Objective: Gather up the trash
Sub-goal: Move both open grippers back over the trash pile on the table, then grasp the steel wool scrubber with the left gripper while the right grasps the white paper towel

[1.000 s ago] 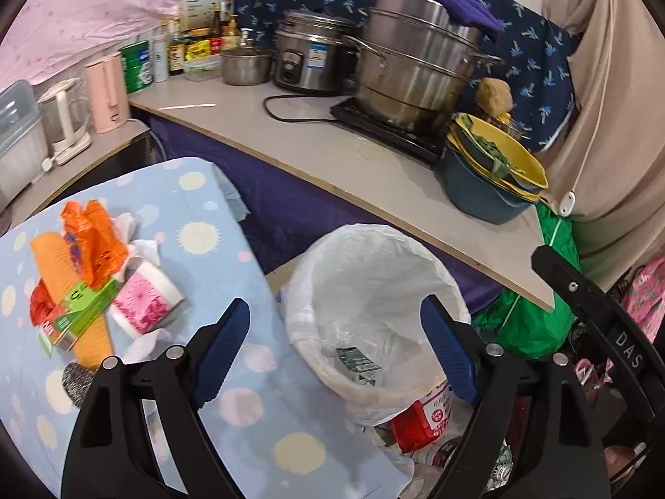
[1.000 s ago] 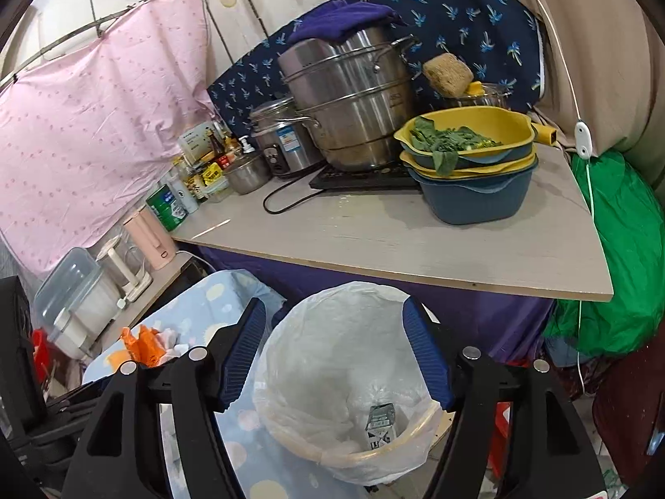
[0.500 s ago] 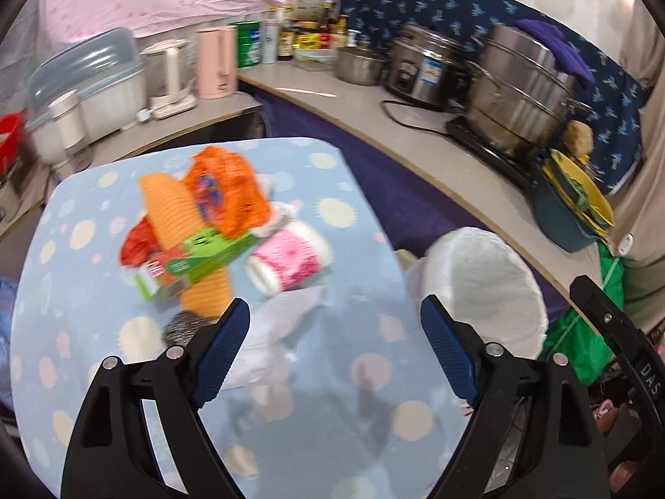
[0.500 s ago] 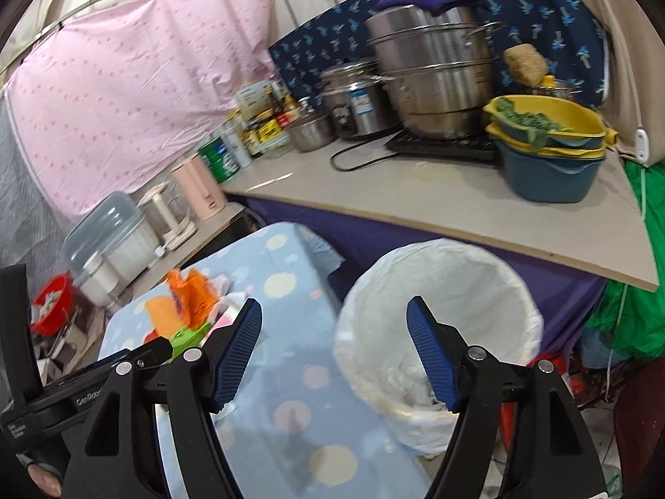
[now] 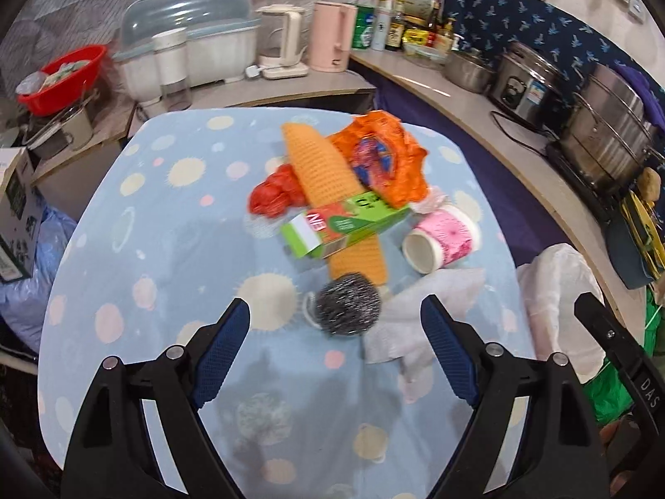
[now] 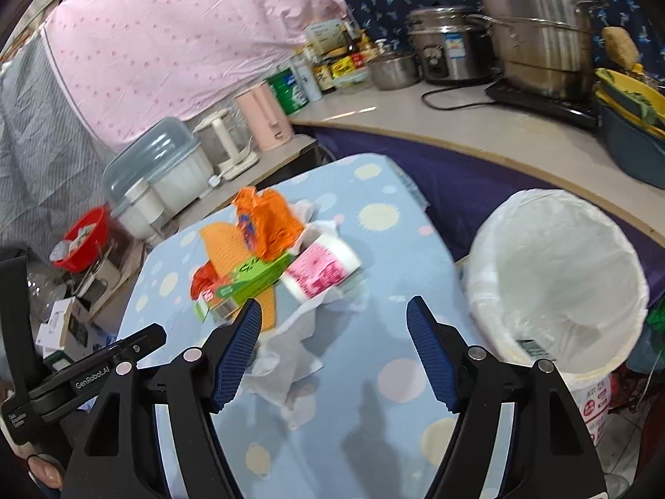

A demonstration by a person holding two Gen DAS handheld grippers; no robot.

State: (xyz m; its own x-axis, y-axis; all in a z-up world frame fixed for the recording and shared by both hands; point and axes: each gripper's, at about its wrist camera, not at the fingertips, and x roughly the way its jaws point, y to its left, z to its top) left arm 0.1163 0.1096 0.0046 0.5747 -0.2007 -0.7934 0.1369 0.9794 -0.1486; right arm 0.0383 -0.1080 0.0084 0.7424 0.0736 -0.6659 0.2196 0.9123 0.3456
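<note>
A heap of trash lies on the blue dotted tablecloth (image 5: 158, 258): an orange wrapper (image 5: 384, 158), an orange knitted piece (image 5: 320, 166), a red crumpled wrapper (image 5: 272, 199), a green box (image 5: 345, 224), a pink paper cup (image 5: 444, 237) on its side, a steel scourer (image 5: 347, 303) and white tissue (image 5: 424, 307). My left gripper (image 5: 334, 353) is open just short of the scourer, nothing between its fingers. My right gripper (image 6: 334, 351) hangs open over the tissue (image 6: 291, 357) and cloth, holding nothing. The white-lined bin (image 6: 557, 278) stands to the table's right.
A counter (image 6: 478, 133) behind carries steel pots (image 6: 536, 29), a rice cooker, bottles, a pink kettle (image 5: 332, 37) and stacked bowls (image 6: 631, 124). A red basin (image 5: 62, 79) and a lidded plastic box (image 5: 187, 41) stand at the left. The left gripper's body (image 6: 83, 370) shows at the lower left of the right wrist view.
Both views swung from the bin to the trash heap on the table. The scourer now sits just ahead of the left fingers; the bin has slid to the right edge.
</note>
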